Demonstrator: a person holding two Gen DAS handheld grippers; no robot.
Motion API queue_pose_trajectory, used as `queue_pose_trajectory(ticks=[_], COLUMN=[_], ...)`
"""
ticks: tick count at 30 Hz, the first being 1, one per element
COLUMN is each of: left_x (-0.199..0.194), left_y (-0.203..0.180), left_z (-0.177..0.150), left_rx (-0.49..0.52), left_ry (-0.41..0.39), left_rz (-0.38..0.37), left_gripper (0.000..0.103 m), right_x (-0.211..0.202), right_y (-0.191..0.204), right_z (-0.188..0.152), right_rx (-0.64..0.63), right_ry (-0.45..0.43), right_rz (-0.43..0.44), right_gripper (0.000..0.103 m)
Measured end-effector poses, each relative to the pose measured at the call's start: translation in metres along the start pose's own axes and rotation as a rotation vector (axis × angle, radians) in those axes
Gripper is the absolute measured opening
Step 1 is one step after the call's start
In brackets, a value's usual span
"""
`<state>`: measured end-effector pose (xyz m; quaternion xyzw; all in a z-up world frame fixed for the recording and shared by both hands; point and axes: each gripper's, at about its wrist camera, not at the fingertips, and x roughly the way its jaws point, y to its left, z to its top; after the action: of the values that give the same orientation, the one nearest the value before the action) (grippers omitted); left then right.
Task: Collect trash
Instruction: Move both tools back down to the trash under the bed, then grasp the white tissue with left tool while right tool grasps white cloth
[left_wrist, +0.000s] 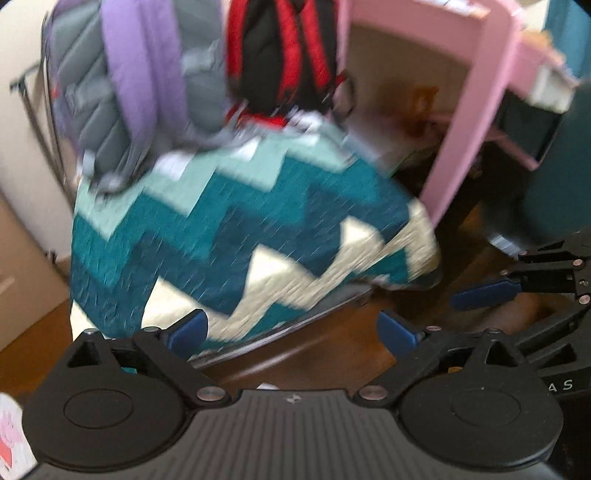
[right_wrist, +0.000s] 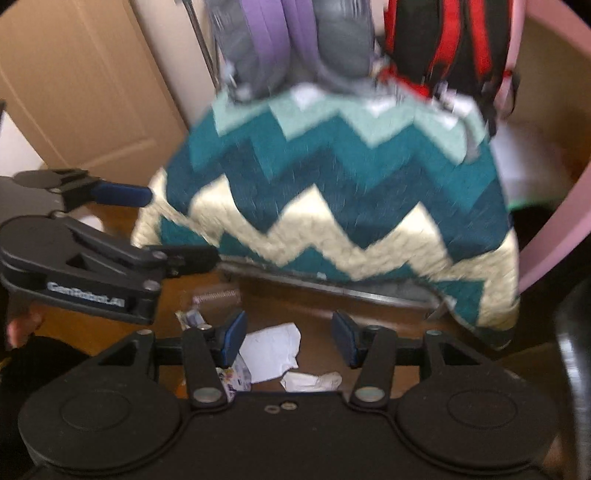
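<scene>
Both views are blurred. The left gripper (left_wrist: 291, 332) is seen spread wide w/ nothing between its blue pads (left_wrist: 188, 330); only floor (left_wrist: 325, 354) and the quilt (left_wrist: 236, 236) edge are seen past it. The right gripper (right_wrist: 290, 338) is released too, its pads apart and nothing clasped; it is aimed steeply down at the trash.

Trash is found on the wood floor just below the quilt's hanging edge: a torn white paper (right_wrist: 271, 350) lies between the right gripper's pads in view, not touched by them; a crumpled tissue (right_wrist: 312, 381) lies just beside it, nearer the camera; a printed wrapper (right_wrist: 238, 373) is partly hidden behind the left-hand pad; another small wrapper (right_wrist: 190, 317) lies to the left, near a wire spring (right_wrist: 216, 295).

The zigzag quilt is draped over a bed; a purple-grey bag (left_wrist: 122, 85) and a red-black bag (left_wrist: 284, 55) are propped at its far end; a pink desk (left_wrist: 476, 110) stands at right.
</scene>
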<state>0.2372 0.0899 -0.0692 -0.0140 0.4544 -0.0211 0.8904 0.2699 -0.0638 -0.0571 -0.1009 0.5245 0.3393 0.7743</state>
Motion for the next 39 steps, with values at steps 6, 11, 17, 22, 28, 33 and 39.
queue_pose_trajectory(ticks=[6,11,17,22,28,33,39], left_x=[0.092,0.165,0.237,0.292,0.348,0.380,0.412], left_y=[0.040,0.057,0.055,0.054,0.059,0.056,0.050], left_z=[-0.042,-0.079,-0.116,-0.141,-0.180,-0.207,-0.232], left_rx=[0.001,0.028,0.126,0.157,0.155,0.154,0.201], left_ry=[0.126,0.247,0.379,0.457,0.528,0.563,0.601], left_rz=[0.014,0.000,-0.032,-0.057,-0.063,-0.063,-0.082], left_gripper=[0.099,0.099,0.099,0.099,0.098,0.098,0.097], right_x=[0.109,0.189,0.264,0.317,0.363,0.397,0.423], right_y=[-0.018,-0.044,-0.083,-0.109,-0.126,-0.131,-0.131], right_z=[-0.016,-0.039,-0.076,-0.113,-0.141,-0.155,-0.165], right_rx=[0.099,0.251,0.481,0.652,0.798,0.831,0.862], right_ry=[0.144,0.252,0.367,0.461,0.509,0.564,0.602], right_rz=[-0.012,-0.028,-0.060,-0.057,-0.067,-0.083,-0.059], right_gripper=[0.051,0.051,0.051,0.051,0.051,0.051,0.051])
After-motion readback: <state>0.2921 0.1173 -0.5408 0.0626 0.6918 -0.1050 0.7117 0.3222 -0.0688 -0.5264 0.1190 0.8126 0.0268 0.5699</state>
